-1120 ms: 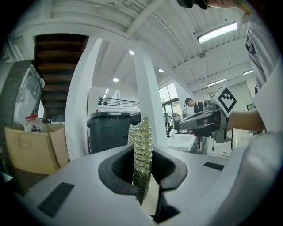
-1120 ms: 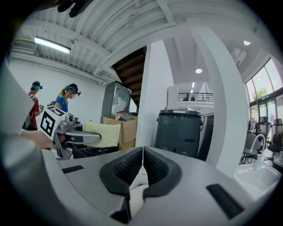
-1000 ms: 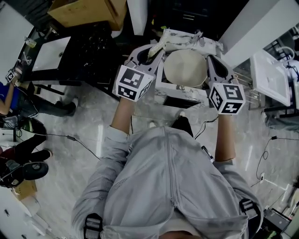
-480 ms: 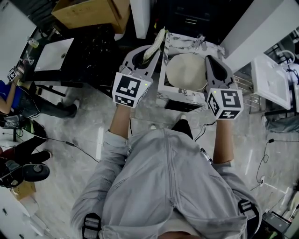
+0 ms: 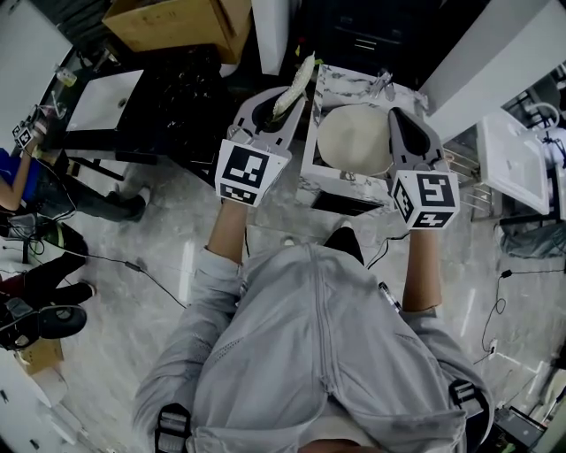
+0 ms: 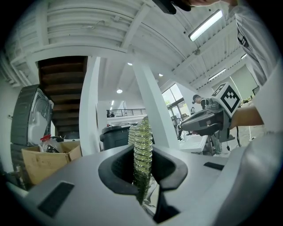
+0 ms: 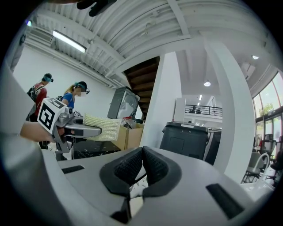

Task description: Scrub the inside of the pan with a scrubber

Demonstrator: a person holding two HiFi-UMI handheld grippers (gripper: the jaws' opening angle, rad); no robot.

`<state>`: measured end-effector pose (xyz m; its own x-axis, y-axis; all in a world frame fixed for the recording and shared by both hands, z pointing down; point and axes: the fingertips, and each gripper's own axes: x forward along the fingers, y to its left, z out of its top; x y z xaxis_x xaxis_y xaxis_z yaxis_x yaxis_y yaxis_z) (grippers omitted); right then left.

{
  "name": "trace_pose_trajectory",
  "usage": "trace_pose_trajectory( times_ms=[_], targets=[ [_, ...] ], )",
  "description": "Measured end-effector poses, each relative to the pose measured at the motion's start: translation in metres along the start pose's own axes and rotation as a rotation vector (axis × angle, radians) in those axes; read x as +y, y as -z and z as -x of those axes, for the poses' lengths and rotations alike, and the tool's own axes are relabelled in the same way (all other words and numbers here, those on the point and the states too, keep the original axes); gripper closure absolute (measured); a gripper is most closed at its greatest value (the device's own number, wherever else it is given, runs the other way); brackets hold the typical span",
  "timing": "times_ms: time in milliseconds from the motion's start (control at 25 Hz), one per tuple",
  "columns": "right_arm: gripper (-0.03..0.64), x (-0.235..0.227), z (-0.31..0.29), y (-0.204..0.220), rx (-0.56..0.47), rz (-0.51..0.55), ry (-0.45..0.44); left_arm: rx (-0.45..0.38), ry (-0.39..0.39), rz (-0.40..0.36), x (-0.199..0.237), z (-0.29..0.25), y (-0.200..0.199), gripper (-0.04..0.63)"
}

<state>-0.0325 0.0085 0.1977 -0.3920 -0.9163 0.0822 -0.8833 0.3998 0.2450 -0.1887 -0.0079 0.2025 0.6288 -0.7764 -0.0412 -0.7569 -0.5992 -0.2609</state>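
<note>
In the head view a cream, round pan [image 5: 354, 137] sits in a white marbled stand [image 5: 309, 150]. To its left my left gripper [image 5: 285, 99] is shut on a yellow-green mesh scrubber [image 5: 294, 81], which stands edge-on between the jaws [image 6: 142, 150]. It is held up in the air, clear of the pan. My right gripper [image 5: 400, 119] hovers at the pan's right rim, its jaws shut with nothing between them [image 7: 142, 170]. The right gripper view looks across at the left gripper [image 7: 73, 129] and its scrubber [image 7: 102, 128]. The pan is out of both gripper views.
A dark table [image 5: 168, 97] and a cardboard box [image 5: 172, 22] lie to the left of the stand. White columns [image 6: 152, 110] and a dark bin [image 7: 188, 139] stand beyond. People stand at the far left [image 7: 77, 95]. Cables run across the floor [image 5: 150, 265].
The left gripper with the scrubber has drifted a little left and away from the pan's rim. The right gripper has hardly moved.
</note>
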Motion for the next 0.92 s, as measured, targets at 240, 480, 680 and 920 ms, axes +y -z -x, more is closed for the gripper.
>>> trace_pose_trajectory(
  times_ms=[240, 480, 680, 920],
  targets=[
    [0.583, 0.000, -0.003, 0.000, 0.005, 0.000, -0.012, 0.018, -0.011, -0.021, 0.000, -0.002, 0.001, 0.529],
    [0.583, -0.002, -0.008, 0.006, 0.013, 0.006, -0.013, 0.043, -0.016, -0.078, -0.001, -0.007, 0.006, 0.529],
    [0.583, -0.003, -0.010, 0.009, 0.020, 0.013, -0.014, 0.053, -0.011, -0.081, -0.001, -0.012, 0.010, 0.529],
    [0.583, -0.004, -0.011, 0.012, 0.025, 0.017, -0.013, 0.054, -0.010, -0.083, -0.002, -0.013, 0.011, 0.528]
  ],
)
